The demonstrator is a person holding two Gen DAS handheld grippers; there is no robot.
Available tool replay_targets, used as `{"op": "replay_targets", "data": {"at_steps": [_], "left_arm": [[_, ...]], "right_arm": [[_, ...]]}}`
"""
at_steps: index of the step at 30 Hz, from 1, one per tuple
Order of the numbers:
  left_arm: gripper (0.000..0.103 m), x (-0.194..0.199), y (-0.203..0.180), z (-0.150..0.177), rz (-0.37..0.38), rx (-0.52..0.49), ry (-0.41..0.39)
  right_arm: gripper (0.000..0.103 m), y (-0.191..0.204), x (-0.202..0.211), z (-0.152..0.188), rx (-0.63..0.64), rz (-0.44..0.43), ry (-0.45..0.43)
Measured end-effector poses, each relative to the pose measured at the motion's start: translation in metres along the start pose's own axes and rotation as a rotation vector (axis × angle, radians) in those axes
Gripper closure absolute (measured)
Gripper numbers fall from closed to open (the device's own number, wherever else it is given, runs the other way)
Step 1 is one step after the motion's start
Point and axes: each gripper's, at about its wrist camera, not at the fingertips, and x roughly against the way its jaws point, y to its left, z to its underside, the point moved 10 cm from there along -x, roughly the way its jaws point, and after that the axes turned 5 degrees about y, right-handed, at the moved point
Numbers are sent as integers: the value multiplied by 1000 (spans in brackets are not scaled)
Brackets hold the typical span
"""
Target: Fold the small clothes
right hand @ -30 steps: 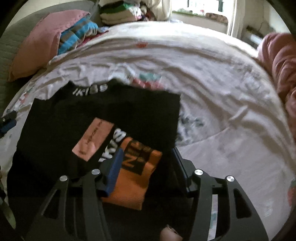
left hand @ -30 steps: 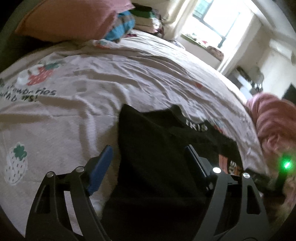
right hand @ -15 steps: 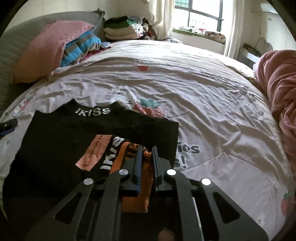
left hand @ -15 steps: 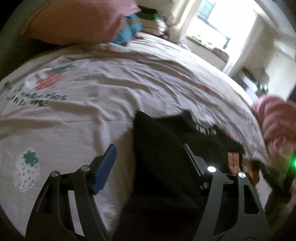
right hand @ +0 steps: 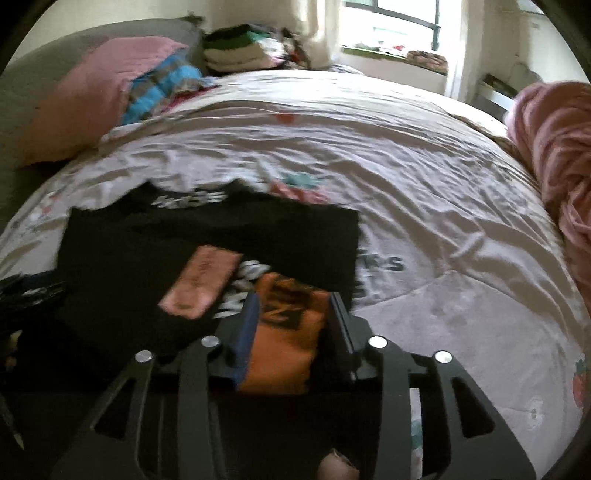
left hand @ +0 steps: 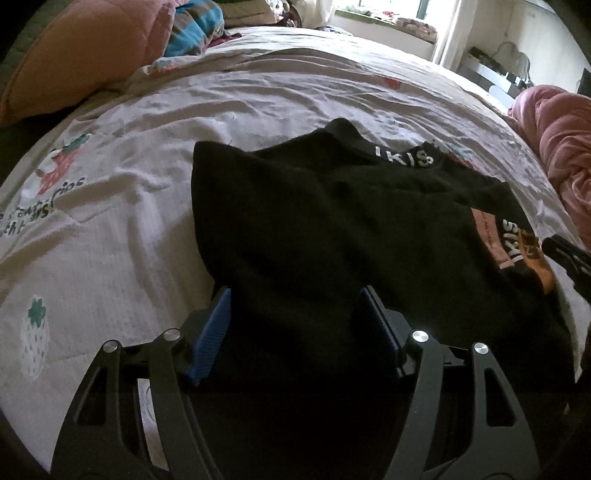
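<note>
Shirt (left hand: pixel 332 229), collar (left hand: pixel 402 157) toward window (right hand: pixel 388 22)

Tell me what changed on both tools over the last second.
The right tool clamped shut over the orange patch, and its jaws have just been opening, the patch between them. The left tool slid onto the black shirt, jaws narrowing slightly. The shirt stayed on the bedspread.

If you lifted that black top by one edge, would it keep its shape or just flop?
Probably flop: the black top lies soft and rumpled, following the bedsheet. It looks thin, so likely light. Pushed, it would probably bunch rather than slide, since the sheet under it is wrinkled cloth too.
</note>
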Motion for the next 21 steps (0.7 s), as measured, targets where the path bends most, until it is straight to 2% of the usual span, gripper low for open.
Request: {"op": "replay_targets", "data": {"at_steps": [5, 9, 12, 15, 19, 21], "left_arm": [[41, 0, 1, 4, 11, 8, 8], [41, 0, 0, 7, 20, 14, 9], [41, 1, 0, 7, 30, 23, 7], [41, 4, 0, 8, 42, 32, 4], [41, 11, -3, 8, 50, 32, -5], [41, 14, -4, 8, 53, 31, -10]], "right_arm": [[62, 30, -4, 16, 27, -95, 63], [60, 29, -21, 31, 3, -63, 150], [58, 29, -17, 29, -12, -74, 137], [43, 30, -8, 27, -37, -101, 117], [35, 26, 1, 25, -53, -100, 87], [35, 25, 5, 24, -66, -108, 79]]}}
